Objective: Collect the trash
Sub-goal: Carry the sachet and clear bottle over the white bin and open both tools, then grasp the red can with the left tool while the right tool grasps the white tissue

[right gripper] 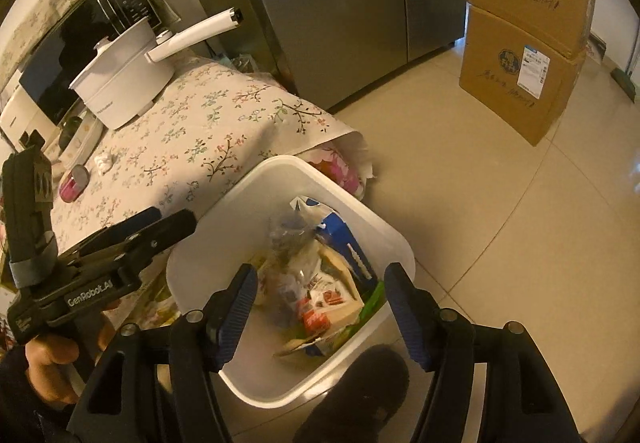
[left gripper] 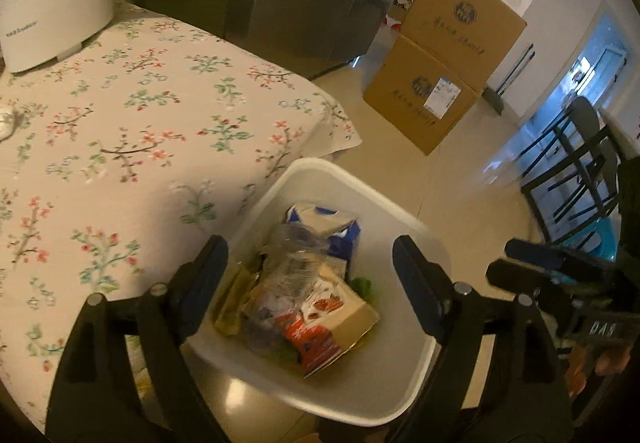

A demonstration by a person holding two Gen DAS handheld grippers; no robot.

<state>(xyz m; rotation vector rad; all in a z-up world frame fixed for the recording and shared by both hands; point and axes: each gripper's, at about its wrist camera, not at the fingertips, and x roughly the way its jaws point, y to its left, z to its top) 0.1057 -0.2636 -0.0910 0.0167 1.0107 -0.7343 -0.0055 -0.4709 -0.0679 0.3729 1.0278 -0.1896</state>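
A white square bin (left gripper: pixel 400 375) stands on the floor beside the table; it also shows in the right wrist view (right gripper: pixel 192 271). It holds trash: a blue carton (left gripper: pixel 340 231), a clear plastic bottle (left gripper: pixel 296 255), a red-and-white box (left gripper: pixel 328 319) and wrappers. My left gripper (left gripper: pixel 308 283) is open and empty above the bin. My right gripper (right gripper: pixel 320 307) is open and empty above the bin too. On the table lie a crumpled white tissue (right gripper: pixel 105 162) and a pink can (right gripper: pixel 74 183).
A floral-cloth table (left gripper: pixel 120 147) bears a white pot with a long handle (left gripper: pixel 60 3). A microwave (right gripper: pixel 80 35) stands behind. A grey fridge (right gripper: pixel 340 3), two stacked cardboard boxes (right gripper: pixel 524 43) and black chairs (left gripper: pixel 576 171) ring the tiled floor.
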